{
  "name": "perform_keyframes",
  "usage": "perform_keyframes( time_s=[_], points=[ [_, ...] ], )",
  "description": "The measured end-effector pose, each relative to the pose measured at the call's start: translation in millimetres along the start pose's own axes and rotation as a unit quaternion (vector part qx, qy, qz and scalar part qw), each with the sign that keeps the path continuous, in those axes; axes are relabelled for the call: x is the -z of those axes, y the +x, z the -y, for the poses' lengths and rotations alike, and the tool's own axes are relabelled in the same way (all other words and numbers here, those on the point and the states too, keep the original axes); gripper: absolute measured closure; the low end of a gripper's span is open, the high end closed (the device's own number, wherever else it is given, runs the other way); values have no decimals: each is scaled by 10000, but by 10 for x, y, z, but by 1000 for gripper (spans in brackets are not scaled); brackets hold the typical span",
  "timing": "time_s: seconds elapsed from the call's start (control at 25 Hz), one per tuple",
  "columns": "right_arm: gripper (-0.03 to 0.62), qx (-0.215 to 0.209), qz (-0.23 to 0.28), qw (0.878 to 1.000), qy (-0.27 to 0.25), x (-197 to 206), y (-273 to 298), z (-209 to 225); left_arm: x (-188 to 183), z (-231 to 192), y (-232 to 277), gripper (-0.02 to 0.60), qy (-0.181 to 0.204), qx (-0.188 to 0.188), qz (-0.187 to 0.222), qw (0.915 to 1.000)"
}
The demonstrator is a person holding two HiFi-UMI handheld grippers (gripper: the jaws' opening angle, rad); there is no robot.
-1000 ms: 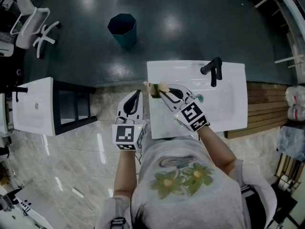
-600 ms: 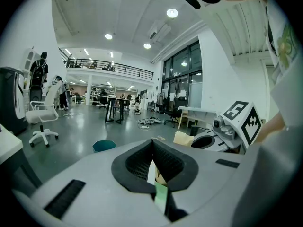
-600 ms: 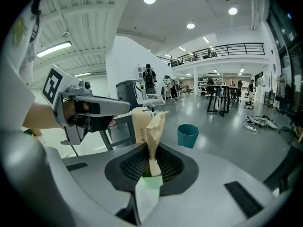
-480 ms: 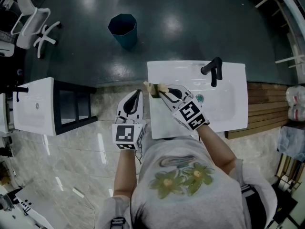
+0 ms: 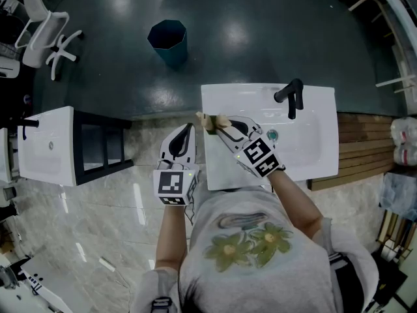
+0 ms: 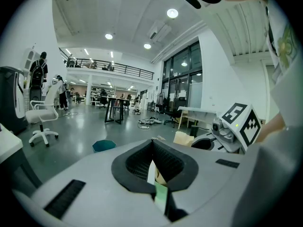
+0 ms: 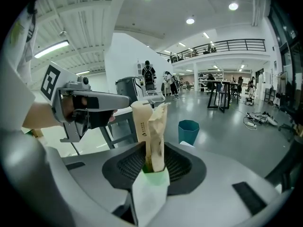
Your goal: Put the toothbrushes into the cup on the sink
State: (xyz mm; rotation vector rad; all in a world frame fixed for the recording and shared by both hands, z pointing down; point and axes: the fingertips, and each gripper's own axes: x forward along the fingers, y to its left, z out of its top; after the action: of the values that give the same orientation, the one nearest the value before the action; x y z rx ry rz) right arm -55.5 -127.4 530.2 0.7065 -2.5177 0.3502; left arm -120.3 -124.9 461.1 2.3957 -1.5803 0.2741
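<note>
Wrapped toothbrush (image 7: 156, 126) let go at cup (image 7: 138, 119), right hand-held gripper (image 5: 222, 124) just eased open round it; packet (image 6: 151, 170) clamped in left hand-held gripper (image 5: 190, 128) likely needed next.

The left tongs (image 5: 187, 129) are closed tight and held out nearly level at the end of a straight left forearm (image 5: 171, 233). The right tongs (image 5: 226, 125) reach forward from the angled right forearm (image 5: 298, 204), tilted downward. Their jaws have just been opening and sit slack around a wrapped toothbrush (image 7: 155, 126) standing between them.

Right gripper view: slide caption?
Right gripper, jaws just opening, a paper-wrapped toothbrush upright between them; left gripper alongside.
</note>
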Motion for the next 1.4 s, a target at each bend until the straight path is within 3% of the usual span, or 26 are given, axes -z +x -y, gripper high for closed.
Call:
perform_keyframes(
  time_s=[0.08,0.2,0.6,1.0,1.08,1.24,1.4],
  points=[
    [449,17,30,10000,27,-21,1,8,-5,1,4,563,6,-3,2,10000],
    [419,65,104,9999,25,-68,-18,13,-24,3,-8,563,14,-3,19,10000],
    [410,261,846,9957,257,-459,-261,39,-147,49,-68,563,82,13,156,9998],
    [411,364,1500,9879,136,-865,-577,-55,-276,158,-162,563,82,121,298,9994],
    [416,313,1595,9867,66,-907,-631,-105,-291,188,-188,563,54,166,326,9993],
    [524,309,1720,9845,-112,-951,-742,-167,-322,256,-234,563,25,244,372,9990],
    [545,194,1756,9841,-173,-939,-806,-237,-321,320,-266,563,26,311,370,9988]
  ],
)
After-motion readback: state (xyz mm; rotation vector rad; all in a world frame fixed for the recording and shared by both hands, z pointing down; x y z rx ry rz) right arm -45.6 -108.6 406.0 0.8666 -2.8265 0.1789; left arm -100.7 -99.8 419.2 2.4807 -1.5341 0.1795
